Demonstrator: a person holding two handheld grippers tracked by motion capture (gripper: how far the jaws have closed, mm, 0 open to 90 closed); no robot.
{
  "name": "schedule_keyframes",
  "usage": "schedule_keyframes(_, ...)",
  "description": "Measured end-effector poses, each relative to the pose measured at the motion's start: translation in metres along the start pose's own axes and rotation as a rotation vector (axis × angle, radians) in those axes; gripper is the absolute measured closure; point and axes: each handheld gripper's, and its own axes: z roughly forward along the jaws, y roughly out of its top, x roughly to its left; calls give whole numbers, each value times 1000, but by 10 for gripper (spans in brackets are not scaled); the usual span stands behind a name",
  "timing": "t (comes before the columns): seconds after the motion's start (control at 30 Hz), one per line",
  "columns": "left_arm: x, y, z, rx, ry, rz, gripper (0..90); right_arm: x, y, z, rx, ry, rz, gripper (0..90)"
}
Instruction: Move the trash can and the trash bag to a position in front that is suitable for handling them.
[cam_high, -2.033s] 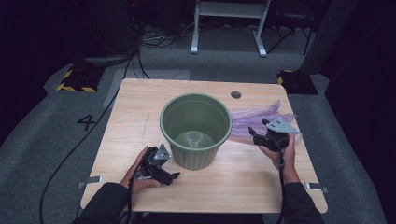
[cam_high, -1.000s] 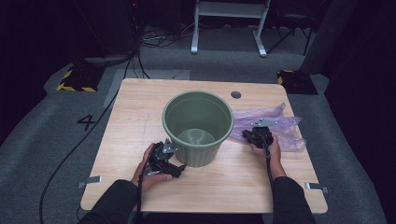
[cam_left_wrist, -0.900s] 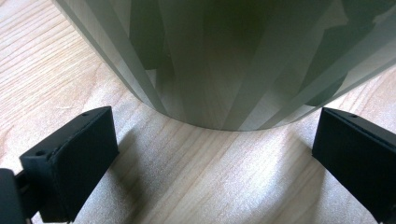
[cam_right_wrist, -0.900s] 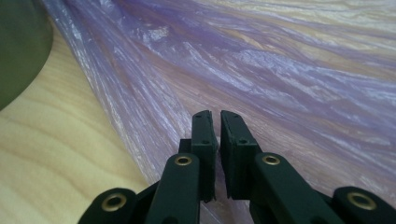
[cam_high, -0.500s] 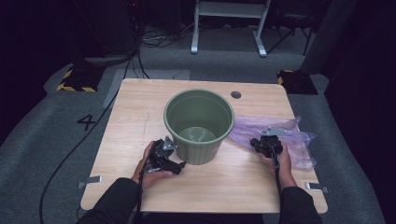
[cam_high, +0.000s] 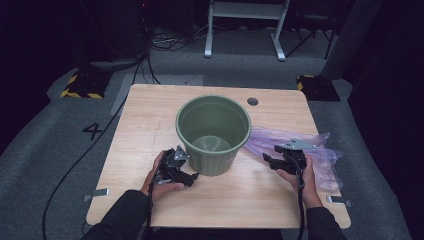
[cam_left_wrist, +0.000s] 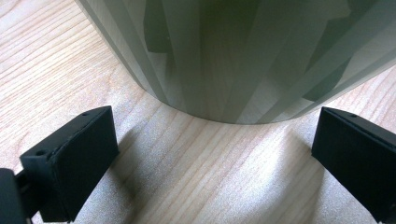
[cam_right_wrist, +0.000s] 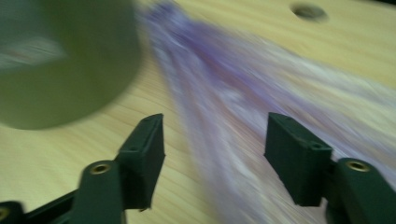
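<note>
A green plastic bucket (cam_high: 212, 130) stands upright and empty in the middle of the wooden table (cam_high: 150, 120). A thin purple plastic bag (cam_high: 300, 145) lies spread flat on the table to its right. My right gripper (cam_high: 267, 160) hovers over the bag's near edge, pointing at the bucket. Its jaws have just been opening and are open in the right gripper view (cam_right_wrist: 215, 149), with the blurred bag (cam_right_wrist: 261, 93) lying loose below and beyond them, not pinched. My left gripper (cam_high: 190, 176) sits at the bucket's base, wide open (cam_left_wrist: 210, 158), its jaws on either side of the bucket wall (cam_left_wrist: 243, 56) without touching.
A round cable hole (cam_high: 252, 101) is in the table's far right part. Grey carpet surrounds the table, with a cable (cam_high: 80, 155) on the floor at the left and a white stand (cam_high: 245, 20) beyond the far edge.
The right gripper drew the bag out to the right and toward me, then opened and lifted off it. The left hand has edged in to the bucket's base and stayed.
</note>
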Motion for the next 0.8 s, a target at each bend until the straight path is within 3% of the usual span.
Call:
schedule_keyframes(0.1,0,0,0,1,3,5,0,12,4,0,-31,31,-34,328)
schedule_keyframes(0.13,1,0,0,1,-3,1,0,26,10,2,-61,78,-64,311)
schedule_keyframes(0.17,1,0,0,1,-3,1,0,26,10,2,-61,78,-64,311)
schedule_keyframes(0.2,3,1,0,1,3,7,0,42,16,7,-81,132,-97,311)
schedule_keyframes(0.23,3,1,0,1,3,7,0,42,16,7,-81,132,-97,311)
schedule_keyframes(0.27,4,1,1,-1,0,6,0,56,21,13,-88,184,-111,318)
schedule_keyframes(0.47,6,2,2,-1,9,-6,1,84,28,31,-55,203,-164,339)
schedule_keyframes(0.8,21,9,8,-5,40,-38,3,88,39,54,-65,193,-175,379)
